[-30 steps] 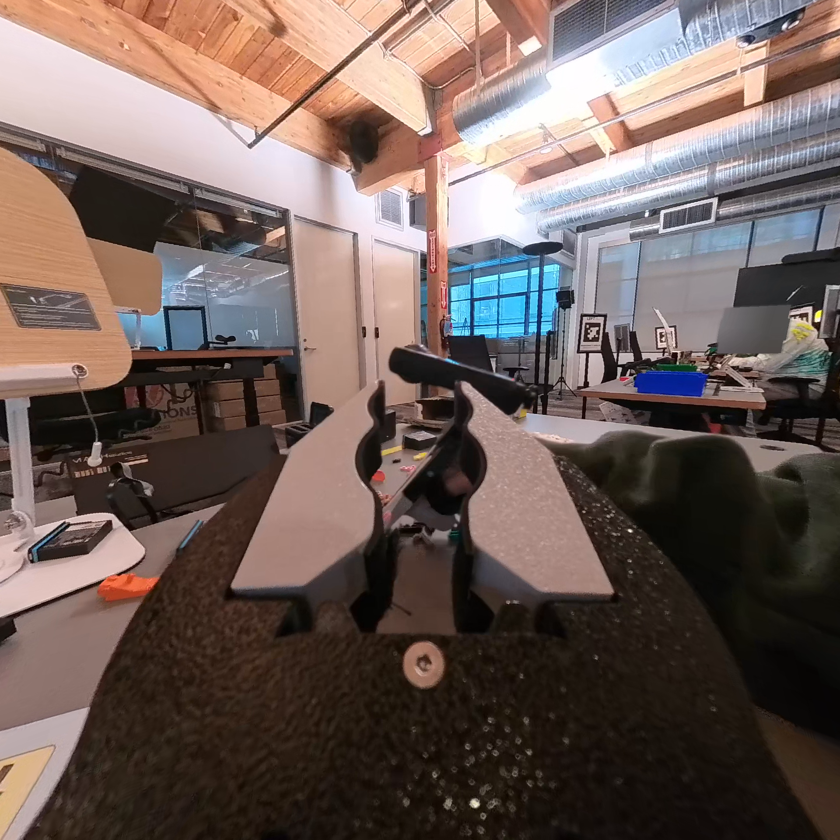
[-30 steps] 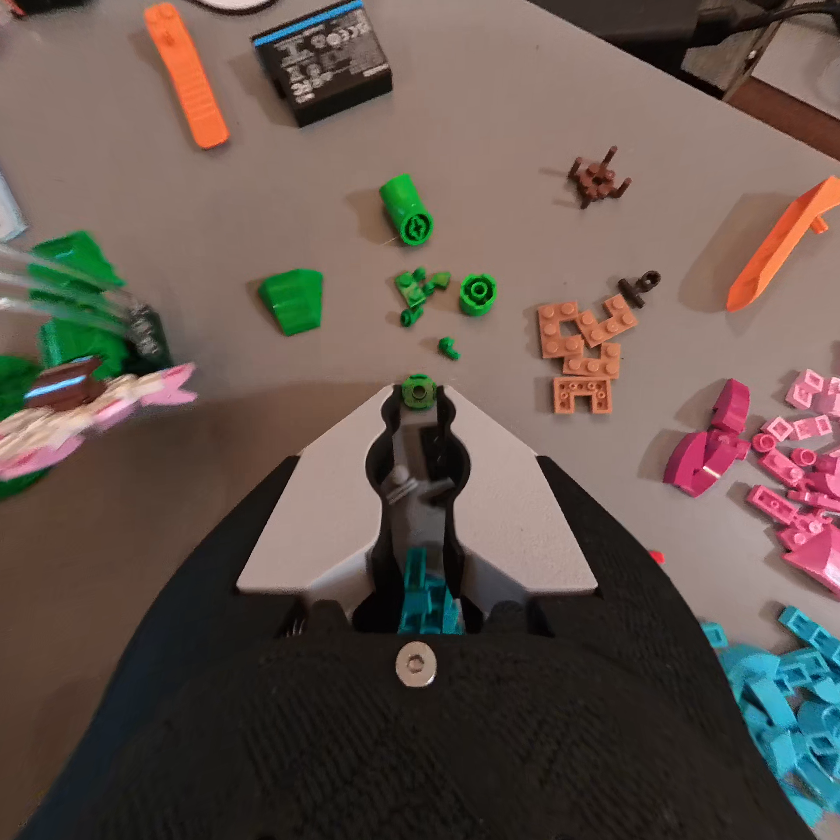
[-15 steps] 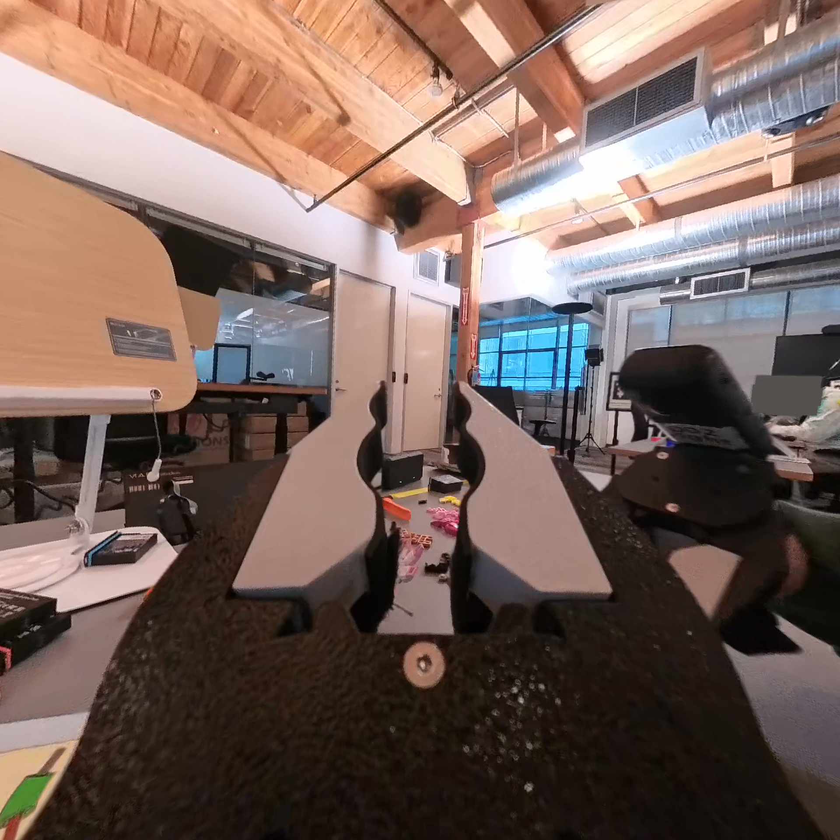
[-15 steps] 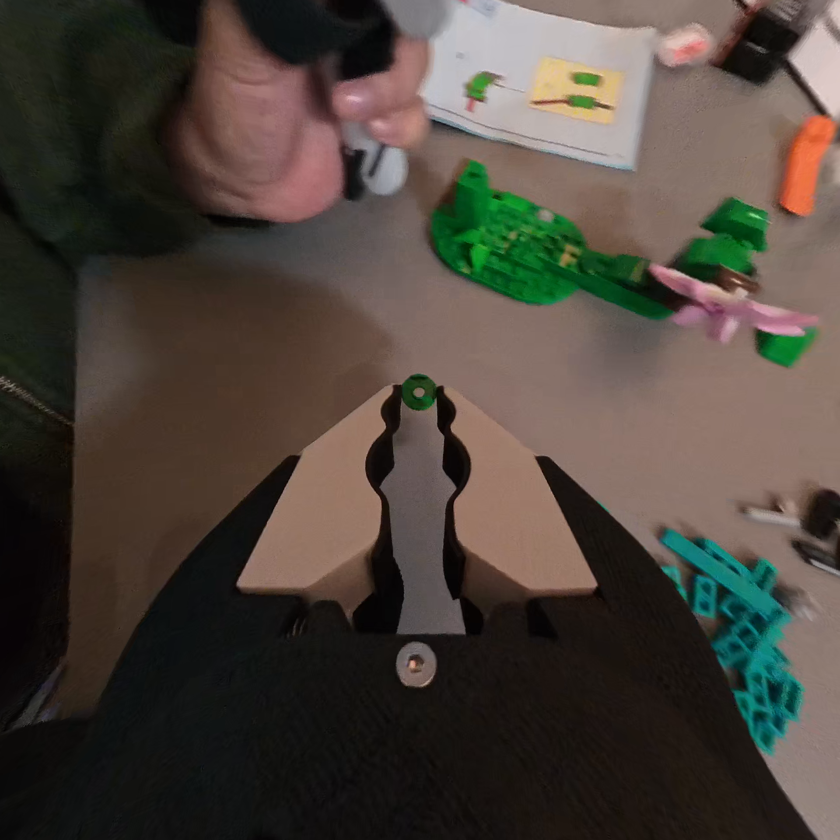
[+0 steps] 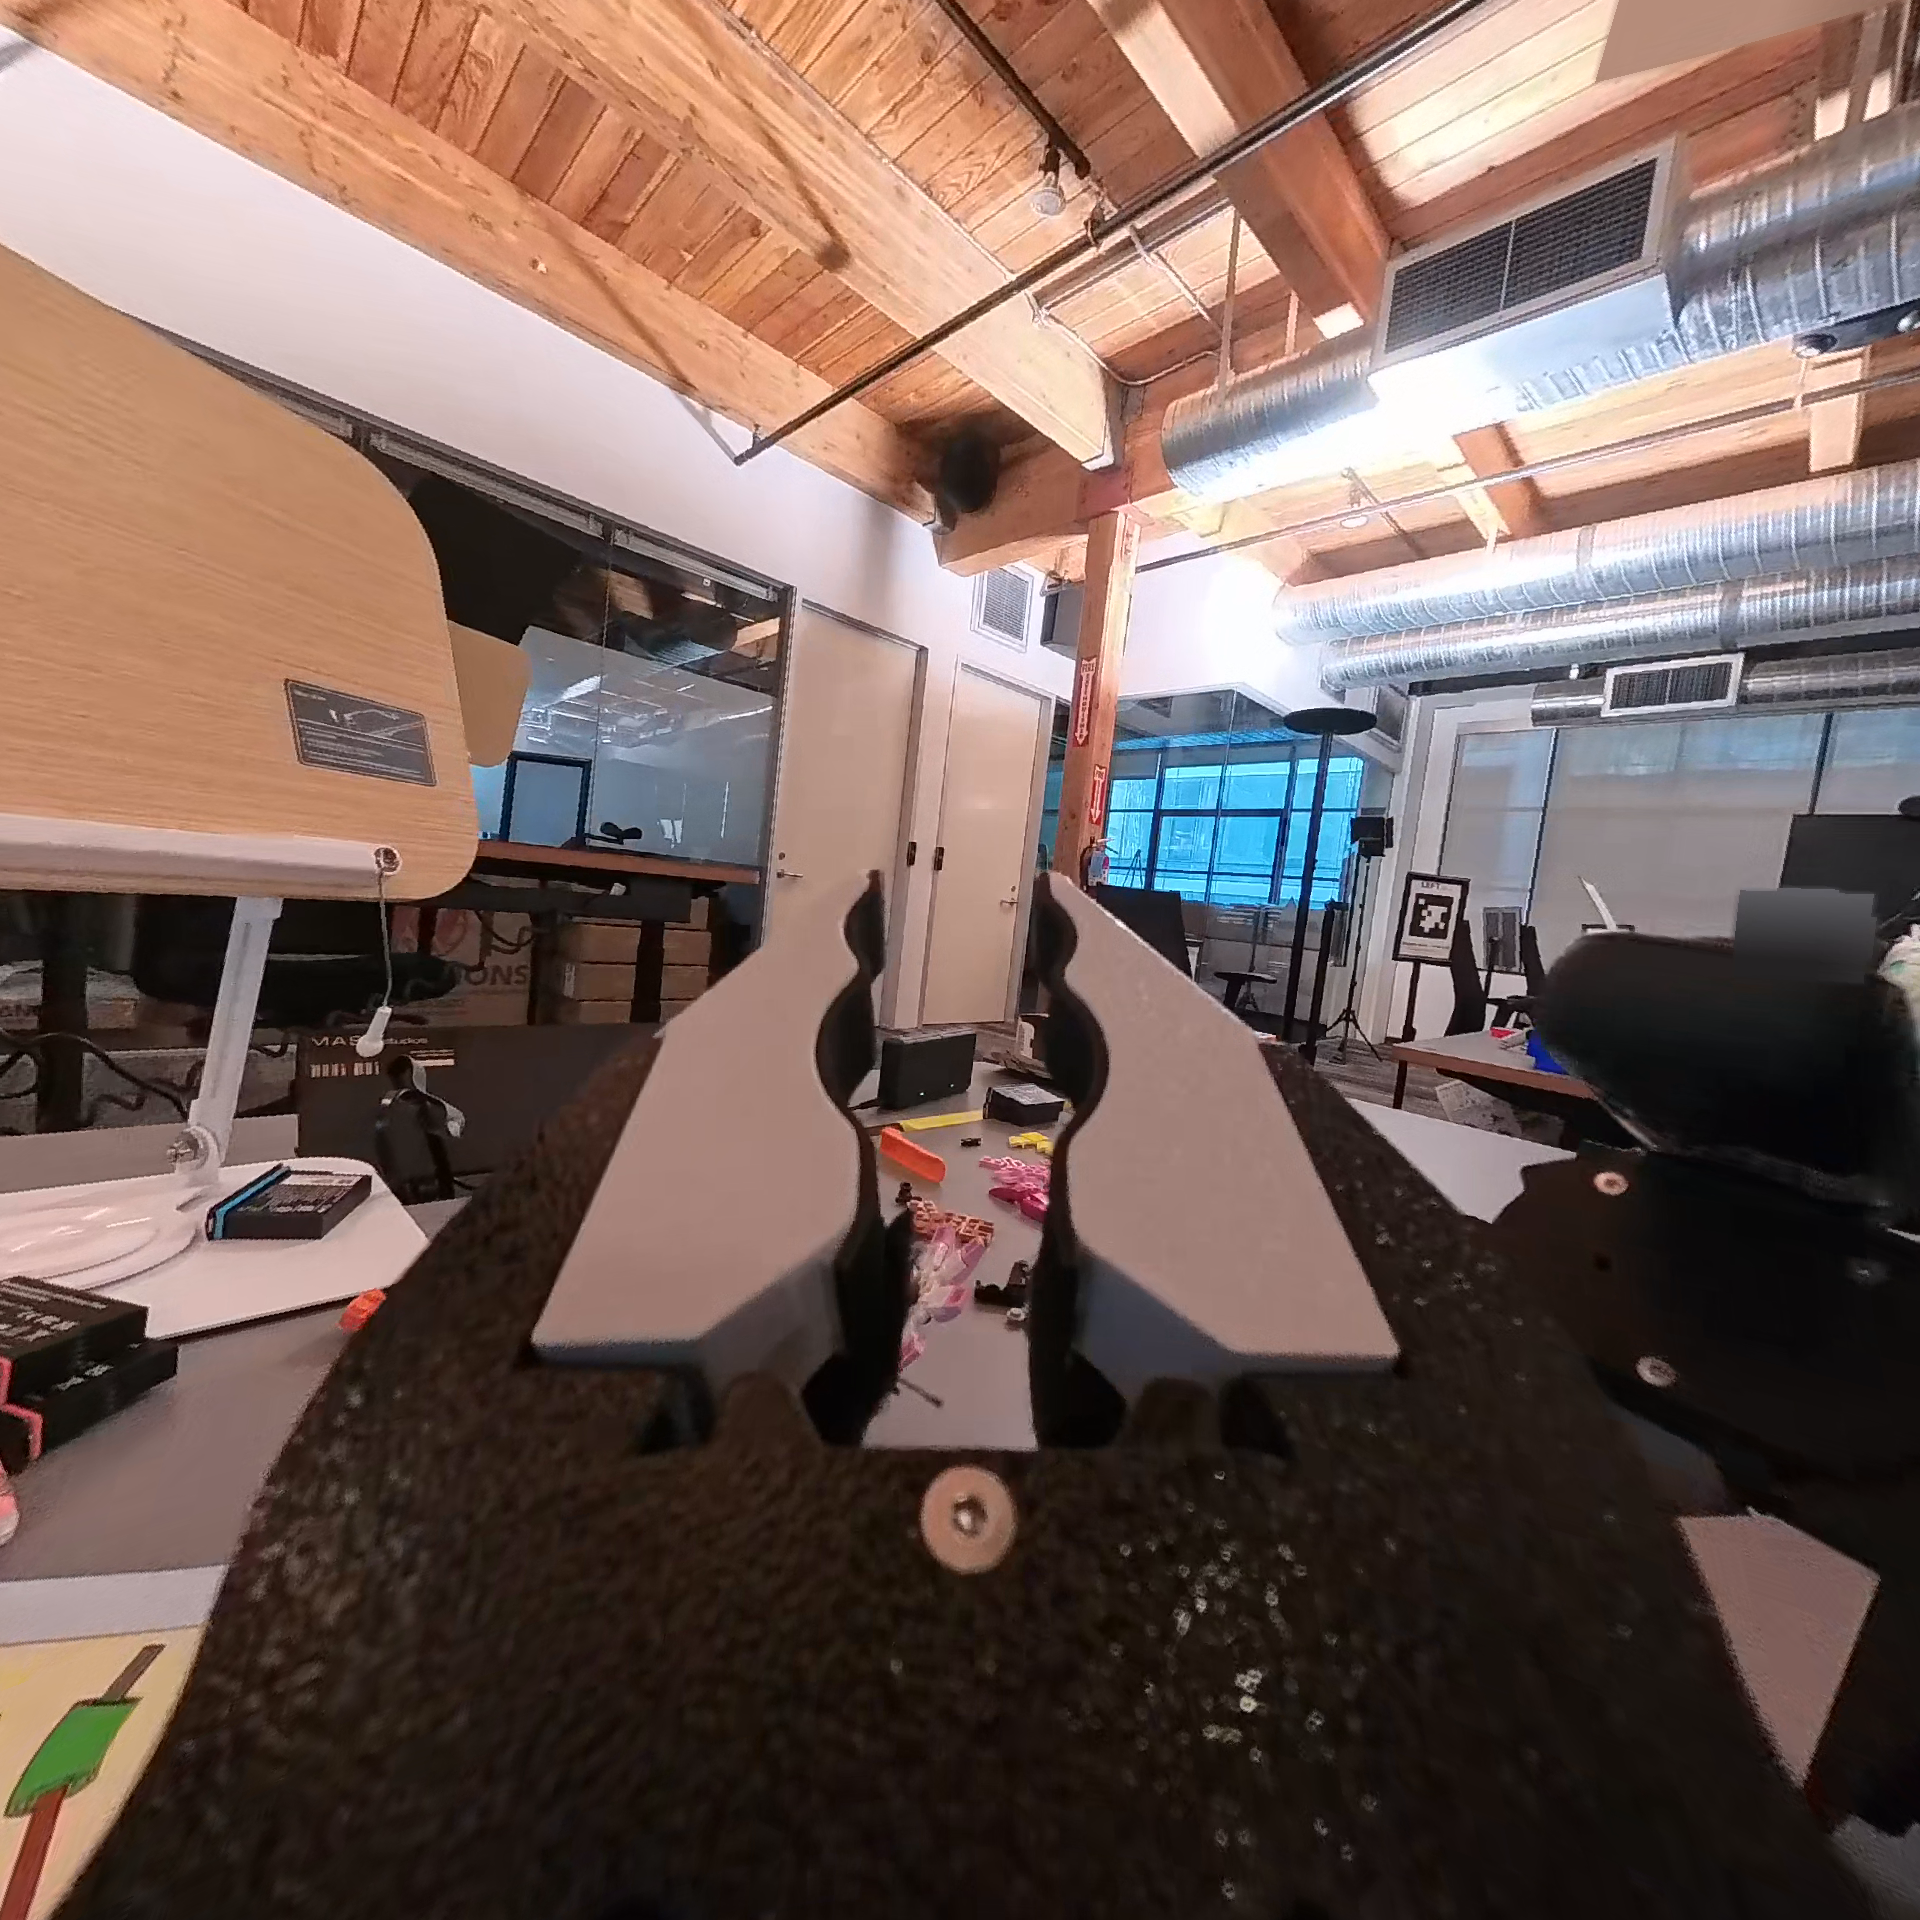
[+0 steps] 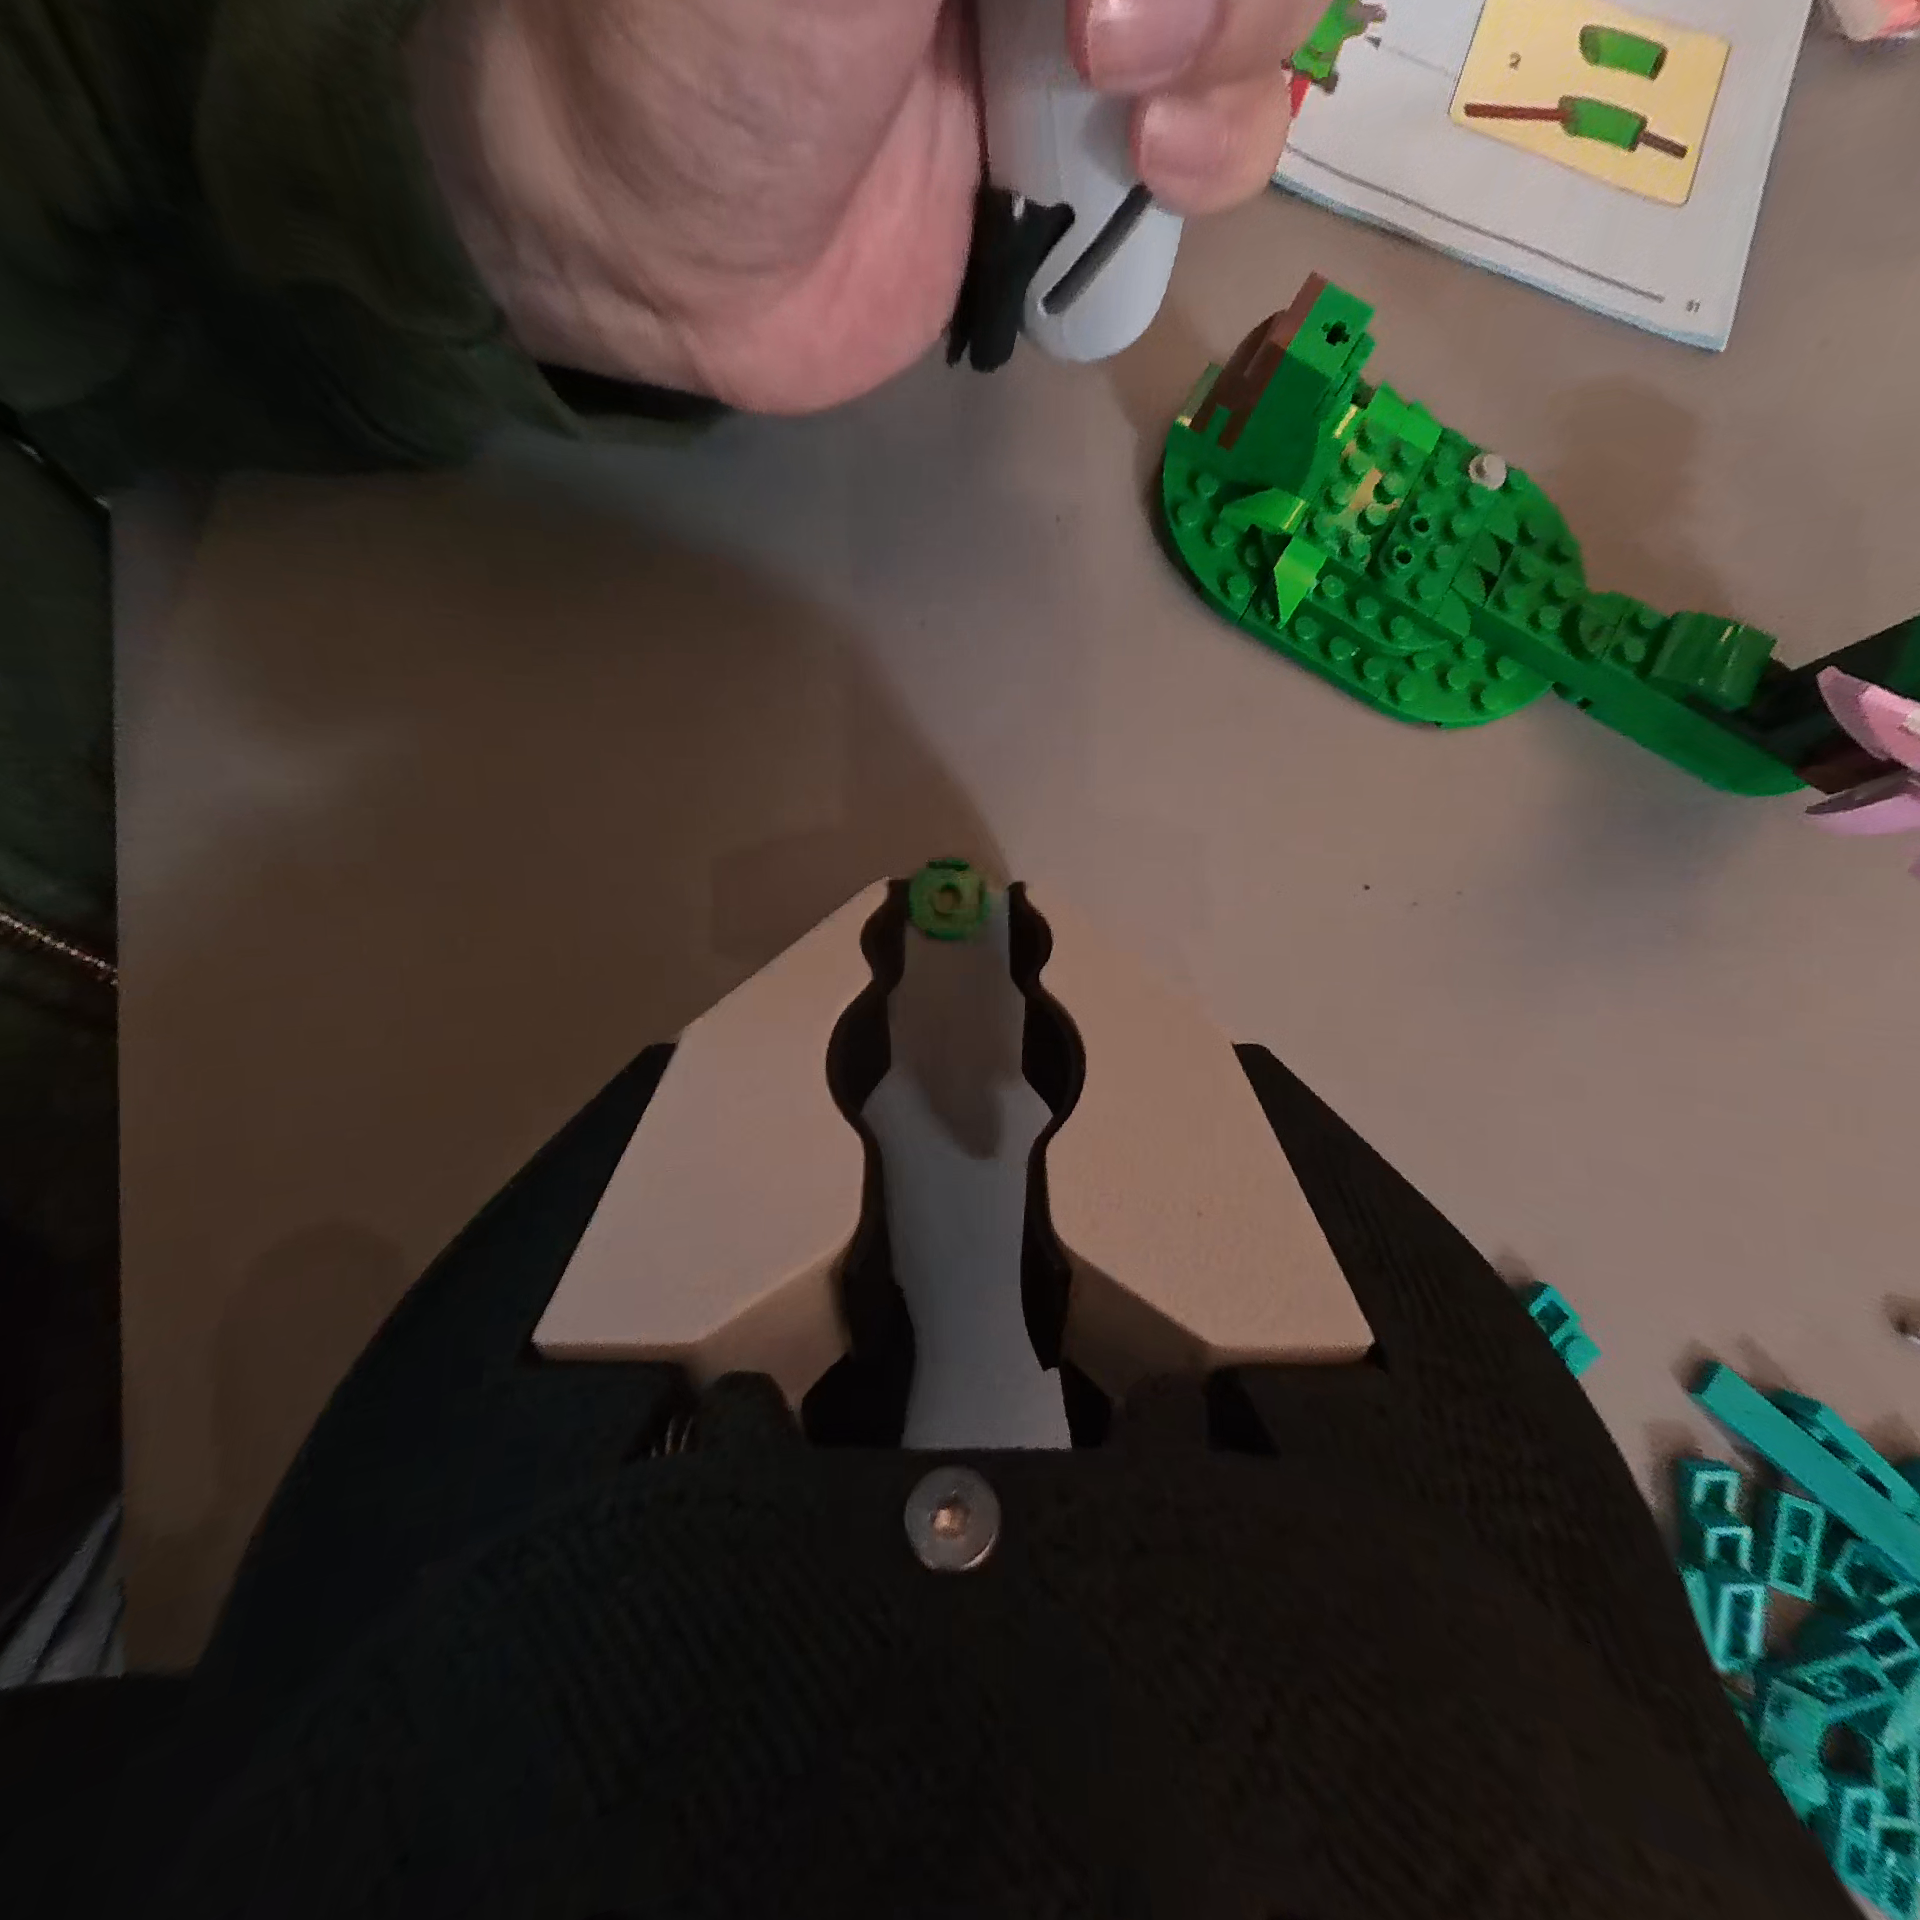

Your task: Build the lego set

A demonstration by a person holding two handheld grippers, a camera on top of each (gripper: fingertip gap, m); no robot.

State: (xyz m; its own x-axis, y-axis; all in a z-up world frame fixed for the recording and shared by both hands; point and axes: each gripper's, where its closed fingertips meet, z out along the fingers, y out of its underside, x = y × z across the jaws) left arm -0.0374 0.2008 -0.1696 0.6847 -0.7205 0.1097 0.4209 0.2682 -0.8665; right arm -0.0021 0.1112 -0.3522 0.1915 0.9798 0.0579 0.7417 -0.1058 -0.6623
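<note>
- Lego round green stud (image 6: 945,902) sits pinched at my right gripper (image 6: 948,906) tips, above bare table (image 6: 623,727).
- My left gripper (image 5: 956,904) gapes, holding nothing.
- Beyond, the green base (image 6: 1455,582) is partly built; teal pieces (image 6: 1808,1558) remain loose.

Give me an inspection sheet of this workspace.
Surface: grey table, mostly bare.
Job's things: green build beside instruction booklet; teal bricks piled; pink bricks farther off.
Clutter: orange separator, black boxes.
Grippers: right hand-held gripper pinches green round stud; left hand-held gripper open, empty.
Cables: white cord hanging from lamp.
Surroundings: open office, timber ceiling, ducts.
</note>
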